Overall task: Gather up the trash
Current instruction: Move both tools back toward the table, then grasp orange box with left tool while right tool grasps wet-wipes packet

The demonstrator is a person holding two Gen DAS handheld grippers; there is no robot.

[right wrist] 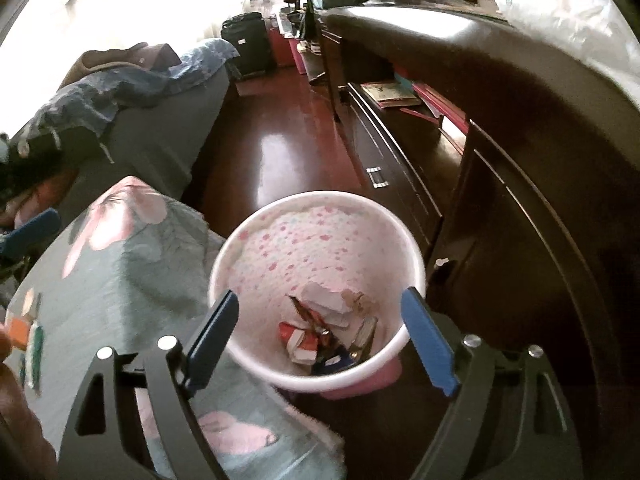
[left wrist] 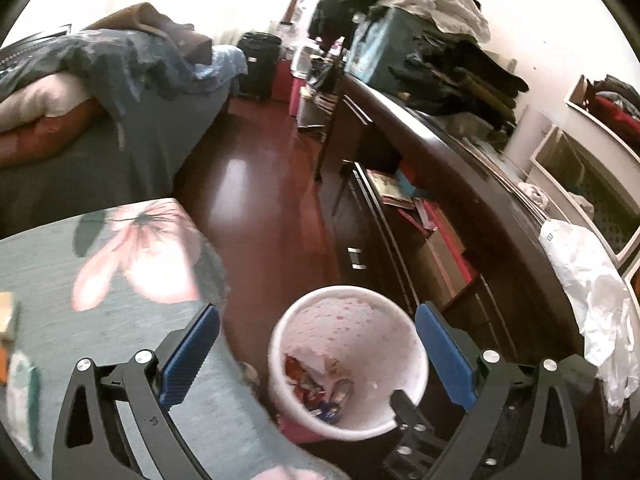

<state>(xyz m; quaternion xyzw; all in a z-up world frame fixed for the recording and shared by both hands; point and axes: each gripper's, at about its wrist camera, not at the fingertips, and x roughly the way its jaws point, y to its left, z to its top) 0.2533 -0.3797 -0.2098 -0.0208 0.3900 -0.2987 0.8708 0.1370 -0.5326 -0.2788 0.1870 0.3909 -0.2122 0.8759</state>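
- Right gripper (right wrist: 320, 330): jaws wide apart, empty, poised directly over the waste bin (right wrist: 248, 354).
- Left gripper (left wrist: 318, 346): jaws apart, empty, above the same bin's rim.
- Bin stands on the floor (right wrist: 280, 148), just beside the flowered cover's (right wrist: 132, 276) corner; crumpled wrappers (right wrist: 316, 332) lie at its bottom.
- Risk, judged: further scraps (left wrist: 20, 380) at the cover's near left edge could slip floorward if pinched loosely.
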